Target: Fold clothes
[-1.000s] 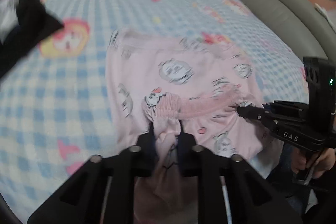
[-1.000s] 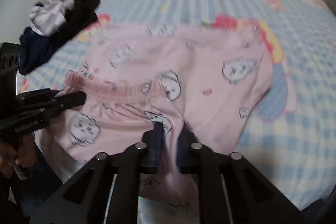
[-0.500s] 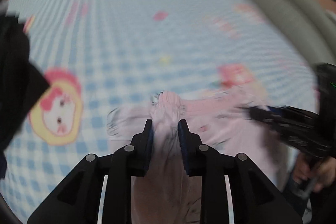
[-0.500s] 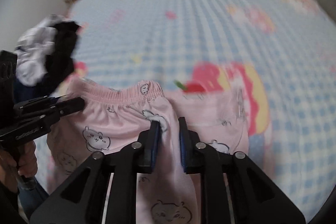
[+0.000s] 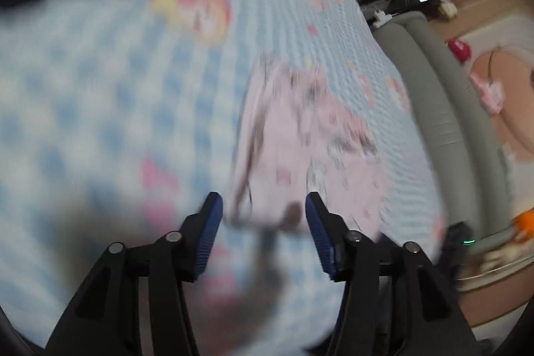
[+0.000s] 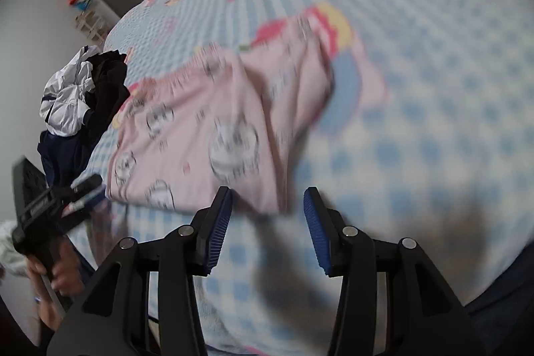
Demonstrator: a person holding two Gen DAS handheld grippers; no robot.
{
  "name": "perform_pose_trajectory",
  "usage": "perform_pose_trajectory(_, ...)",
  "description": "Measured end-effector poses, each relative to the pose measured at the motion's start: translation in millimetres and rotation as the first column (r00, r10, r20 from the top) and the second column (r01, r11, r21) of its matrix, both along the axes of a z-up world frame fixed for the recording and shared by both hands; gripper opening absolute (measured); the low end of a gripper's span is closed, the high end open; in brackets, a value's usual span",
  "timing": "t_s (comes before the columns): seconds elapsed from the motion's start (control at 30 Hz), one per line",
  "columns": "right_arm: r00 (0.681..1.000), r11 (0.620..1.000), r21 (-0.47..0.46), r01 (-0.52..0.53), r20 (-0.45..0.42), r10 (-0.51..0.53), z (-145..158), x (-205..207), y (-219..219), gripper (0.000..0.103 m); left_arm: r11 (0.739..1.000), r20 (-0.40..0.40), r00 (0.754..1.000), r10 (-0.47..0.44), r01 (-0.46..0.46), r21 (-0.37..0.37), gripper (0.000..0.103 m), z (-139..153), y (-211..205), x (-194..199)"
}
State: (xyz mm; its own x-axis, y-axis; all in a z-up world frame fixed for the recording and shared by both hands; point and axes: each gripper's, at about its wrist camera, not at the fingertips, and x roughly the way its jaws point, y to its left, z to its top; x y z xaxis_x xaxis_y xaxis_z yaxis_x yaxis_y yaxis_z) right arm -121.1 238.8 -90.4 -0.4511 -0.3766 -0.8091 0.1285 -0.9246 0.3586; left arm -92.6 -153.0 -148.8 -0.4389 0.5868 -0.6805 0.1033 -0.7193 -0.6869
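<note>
— Fingers? Ribbed blue pads on both the left gripper (image 5: 263, 216) and the right gripper (image 6: 267, 211), spread wide, gripping nothing.

— Clothes? One soft pink printed garment (image 6: 207, 135), folded over, lying just ahead of both fingertip pairs on the blue-checked bed (image 6: 434, 89). One dark-and-white crumpled heap (image 6: 80, 95) far left.

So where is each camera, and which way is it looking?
Left wrist view: sits on the left gripper, looking along its open jaws at the pink pajama on the checked bedsheet; only its own fingers show.
Right wrist view: sits on the right gripper, jaws open, facing the same pajama and the pile of dark clothes; the left gripper and a hand show at the left edge.
Both views share the pajama and bedsheet.
</note>
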Motion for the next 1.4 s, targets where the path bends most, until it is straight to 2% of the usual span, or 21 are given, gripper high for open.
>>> perform_pose_trajectory(0.1, 0.999, 0.999, -0.037, 0.014, 0.030, -0.013, -16, 11, 2, 0.051, 0.998, -0.029, 0.999, -0.038, 0.036, -0.057, 0.041, -4, 17, -4)
perform_pose_trajectory(0.13, 0.999, 0.999, -0.050, 0.019, 0.040, -0.017, -21, 14, 2, 0.050, 0.997, -0.035, 0.998, -0.044, 0.042, -0.064, 0.026, -3, 21, -6)
perform_pose_trajectory(0.17, 0.999, 0.999, -0.052, 0.018, 0.043, -0.016, -24, 17, 1, 0.042, 0.996, -0.034, 0.998, -0.048, 0.046, -0.075, 0.011, -2, 25, -9)
perform_pose_trajectory(0.23, 1.000, 1.000, 0.010, -0.019, 0.011, 0.019, -17, 14, -7, 0.012, 0.992, -0.060, 0.996, -0.062, 0.055, -0.113, 0.006, 12, 30, -10)
perform_pose_trajectory(0.27, 0.999, 0.998, 0.042, -0.036, -0.007, 0.036, -13, 14, -12, 0.010, 0.989, -0.078, 0.994, -0.071, 0.060, -0.134, 0.006, 20, 33, -9)
perform_pose_trajectory(0.37, 0.996, 0.995, 0.086, -0.050, -0.070, 0.056, 10, 29, -19, 0.008, 0.981, -0.136, 0.986, -0.098, 0.073, -0.181, 0.006, 47, 34, -1)
perform_pose_trajectory(0.47, 0.995, 0.998, 0.034, -0.055, -0.079, 0.057, 24, 50, -10, 0.008, 0.980, -0.147, 0.983, -0.108, 0.081, -0.181, 0.006, 60, 25, 17)
perform_pose_trajectory(0.57, 0.997, 0.998, 0.025, -0.058, -0.039, 0.059, 16, 74, 0, 0.008, 0.981, -0.090, 0.991, -0.100, 0.083, -0.173, 0.006, 44, 12, 42)
perform_pose_trajectory(0.67, 0.999, 0.998, 0.041, -0.046, 0.026, 0.045, -7, 89, 7, 0.009, 0.970, -0.002, 0.997, -0.081, 0.079, -0.230, 0.007, 17, 10, 56)
perform_pose_trajectory(0.73, 0.997, 0.999, 0.031, -0.026, 0.075, 0.023, -16, 94, 18, 0.010, 0.966, 0.029, 0.998, -0.049, 0.055, -0.254, 0.007, 11, 2, 62)
perform_pose_trajectory(0.83, 0.997, 0.999, 0.031, 0.011, 0.082, -0.013, -6, 97, 29, 0.024, 0.960, -0.075, 0.996, -0.051, 0.028, -0.280, 0.009, 35, -2, 68)
perform_pose_trajectory(0.9, 0.999, 0.998, 0.066, 0.015, 0.029, -0.017, 11, 95, 27, 0.032, 0.955, -0.161, 0.981, -0.104, 0.054, -0.293, 0.021, 54, 8, 63)
perform_pose_trajectory(0.97, 0.999, 0.994, 0.107, -0.007, -0.033, 0.010, 24, 87, 12, 0.036, 0.947, -0.218, 0.966, -0.138, 0.064, -0.315, 0.047, 65, 27, 50)
perform_pose_trajectory(1.0, 0.999, 0.992, 0.123, -0.023, -0.044, 0.029, 25, 80, 2, 0.037, 0.937, -0.232, 0.962, -0.145, 0.058, -0.343, 0.047, 68, 37, 44)
perform_pose_trajectory(1.1, 0.995, 0.986, 0.148, -0.080, -0.046, 0.087, 23, 64, -26, 0.037, 0.913, -0.158, 0.975, -0.159, 0.084, -0.400, 0.047, 53, 57, 29)
perform_pose_trajectory(1.2, 0.990, 0.986, 0.101, -0.136, 0.061, 0.130, -3, 59, -39, 0.037, 0.907, -0.075, 0.988, -0.137, 0.095, -0.410, 0.045, 33, 67, 24)
perform_pose_trajectory(1.27, 0.988, 0.983, 0.120, -0.137, 0.082, 0.128, -14, 62, -34, 0.032, 0.893, -0.069, 0.992, -0.105, 0.064, -0.446, 0.044, 27, 64, 28)
perform_pose_trajectory(1.3, 0.989, 0.981, 0.140, -0.134, 0.078, 0.124, -16, 63, -30, 0.028, 0.872, -0.065, 0.995, -0.079, 0.037, -0.489, 0.044, 26, 57, 28)
perform_pose_trajectory(1.33, 0.992, 0.983, 0.149, -0.110, 0.080, 0.099, -17, 64, -21, 0.024, 0.838, -0.056, 0.998, -0.043, 0.005, -0.546, 0.044, 26, 45, 27)
perform_pose_trajectory(1.37, 0.994, 0.986, 0.145, -0.084, 0.085, 0.072, -16, 64, -12, 0.024, 0.828, -0.056, 0.998, -0.005, -0.027, -0.559, 0.042, 28, 31, 26)
perform_pose_trajectory(1.4, 0.994, 0.993, 0.104, -0.048, 0.101, 0.037, -13, 63, 0, 0.024, 0.846, -0.063, 0.997, 0.035, -0.063, -0.530, 0.041, 31, 15, 25)
